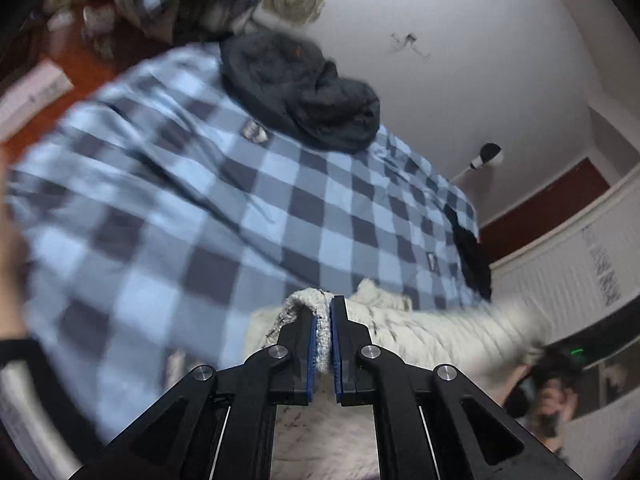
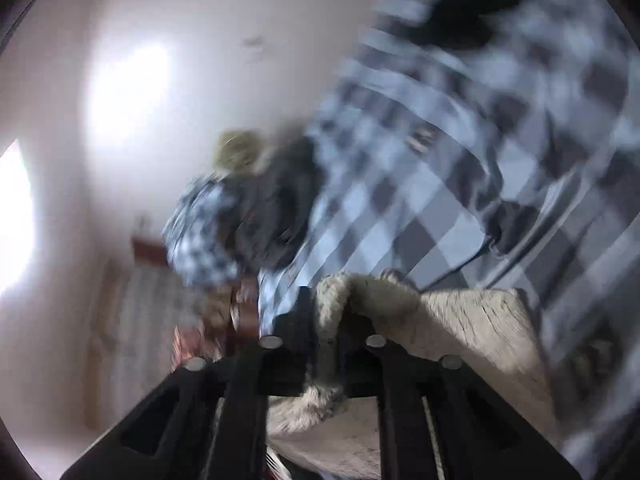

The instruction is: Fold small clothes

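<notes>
left wrist | left claw (image 1: 324,320) pinching cream fuzzy cloth (image 1: 420,332) | right claw (image 2: 326,312) pinching same cloth

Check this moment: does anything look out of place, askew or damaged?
Nothing looks damaged or spilled. A dark garment lies bunched in a heap on the blue checked cloth, not flat. Both grippers, left and right, hold the fluffy cream garment. The right wrist view is heavily blurred.

I see my L gripper (image 1: 325,304) w/ jaws clamped tight on cloth; R gripper (image 2: 326,300) jaws also pinching cloth, view blurred.
</notes>
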Demonstrator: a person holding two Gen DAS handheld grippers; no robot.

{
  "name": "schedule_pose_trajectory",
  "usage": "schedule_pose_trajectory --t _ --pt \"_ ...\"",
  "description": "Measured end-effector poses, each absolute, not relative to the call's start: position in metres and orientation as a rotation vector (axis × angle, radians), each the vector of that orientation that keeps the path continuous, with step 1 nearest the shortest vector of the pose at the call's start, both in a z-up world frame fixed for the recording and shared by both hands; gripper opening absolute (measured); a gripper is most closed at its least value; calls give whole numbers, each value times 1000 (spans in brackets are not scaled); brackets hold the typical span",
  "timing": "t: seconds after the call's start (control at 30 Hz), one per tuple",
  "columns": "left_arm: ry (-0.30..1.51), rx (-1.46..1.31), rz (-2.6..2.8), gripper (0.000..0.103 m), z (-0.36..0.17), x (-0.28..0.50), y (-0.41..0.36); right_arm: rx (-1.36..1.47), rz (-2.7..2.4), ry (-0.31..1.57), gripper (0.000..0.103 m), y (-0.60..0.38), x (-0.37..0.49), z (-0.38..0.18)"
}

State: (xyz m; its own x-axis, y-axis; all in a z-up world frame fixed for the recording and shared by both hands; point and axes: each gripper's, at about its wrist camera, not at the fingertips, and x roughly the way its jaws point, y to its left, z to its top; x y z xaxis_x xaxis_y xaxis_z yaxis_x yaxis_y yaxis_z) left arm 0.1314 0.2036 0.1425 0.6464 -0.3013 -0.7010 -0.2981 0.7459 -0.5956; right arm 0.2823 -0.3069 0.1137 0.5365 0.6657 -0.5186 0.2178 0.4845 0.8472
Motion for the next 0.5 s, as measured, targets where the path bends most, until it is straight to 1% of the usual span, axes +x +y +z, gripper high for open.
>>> schedule_pose_trajectory --t 0.07,0.1,0.13,0.17,0.2,0.23,0.37,0.43,0.5 --pt "995 -737 67 6 111 160 199 1106 152 1059 36 -315 298 79" --pt "1010 -708 73 6 105 164 193 1068 49 1061 41 -317 294 70" --pt "1019 -670 61 6 98 164 185 1019 10 1058 54 -313 289 66" --pt "1010 -631 43 6 93 162 177 947 26 1061 73 -303 283 62" --pt "995 -583 37 6 90 156 168 875 74 1072 80 -294 275 60" --pt "991 -534 34 6 87 151 160 804 110 1091 83 -283 266 57" --pt "946 -336 71 6 89 138 132 504 199 1156 83 -240 210 47" --pt "932 -318 145 6 100 137 131 313 243 1164 83 -215 191 43" --pt "952 -343 74 6 109 133 126 117 233 1115 83 -194 180 43"
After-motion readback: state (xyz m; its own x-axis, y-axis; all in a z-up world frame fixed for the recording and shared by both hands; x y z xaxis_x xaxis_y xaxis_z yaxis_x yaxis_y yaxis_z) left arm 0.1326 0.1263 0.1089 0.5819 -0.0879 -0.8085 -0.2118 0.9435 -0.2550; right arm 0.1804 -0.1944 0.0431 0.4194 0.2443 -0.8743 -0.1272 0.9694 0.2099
